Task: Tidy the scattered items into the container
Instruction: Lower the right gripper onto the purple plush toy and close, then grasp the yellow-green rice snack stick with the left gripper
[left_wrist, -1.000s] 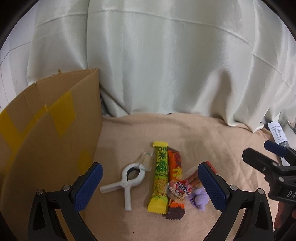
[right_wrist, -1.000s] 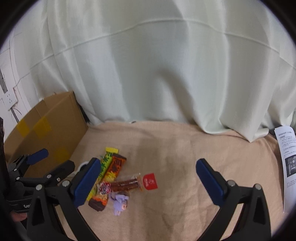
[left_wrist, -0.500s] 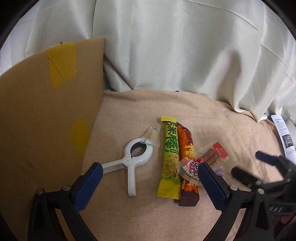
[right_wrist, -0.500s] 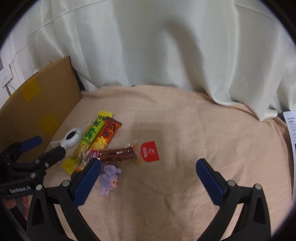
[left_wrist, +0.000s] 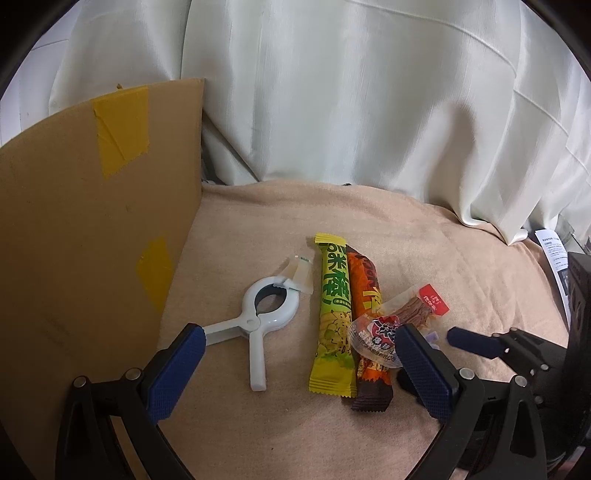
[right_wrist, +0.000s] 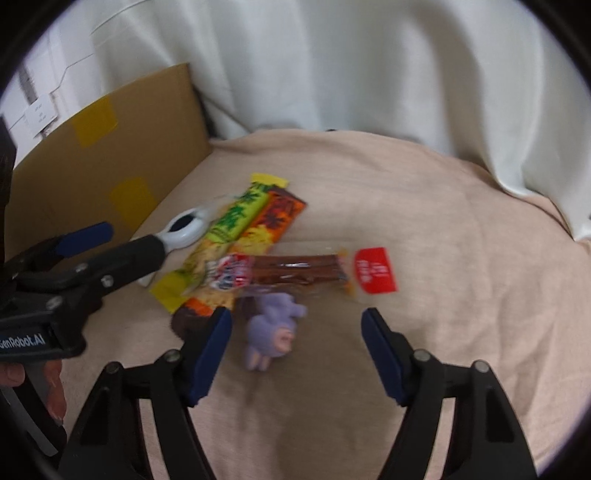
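- A cardboard box wall (left_wrist: 92, 229), patched with yellow tape, stands upright along the left edge of the beige cloth (left_wrist: 424, 240); a white curtain (left_wrist: 369, 92) hangs behind, and a printed paper sheet (left_wrist: 552, 251) lies at the cloth's far right edge.
- The left gripper (left_wrist: 295, 369) hangs low over the cloth with its blue pads spread wide, holding nothing; its right finger hides most of the purple toy in the left wrist view.
- The right gripper (right_wrist: 295, 354) is spread open and empty; the purple toy (right_wrist: 271, 330) lies on the cloth just ahead of its left finger, between the fingers.
- The white clamp (left_wrist: 258, 321) lies flat near the box wall, ring end away from the camera, handles splayed toward it.
- The yellow-green snack bar (left_wrist: 332, 314) and the orange-brown bar (left_wrist: 367, 325) lie side by side, touching, long axes running away from the camera.
- A round red-and-white candy (left_wrist: 376, 332) overlaps the orange-brown bar; the clear sausage packet (right_wrist: 299, 273) with the red tab runs crosswise to the bars.
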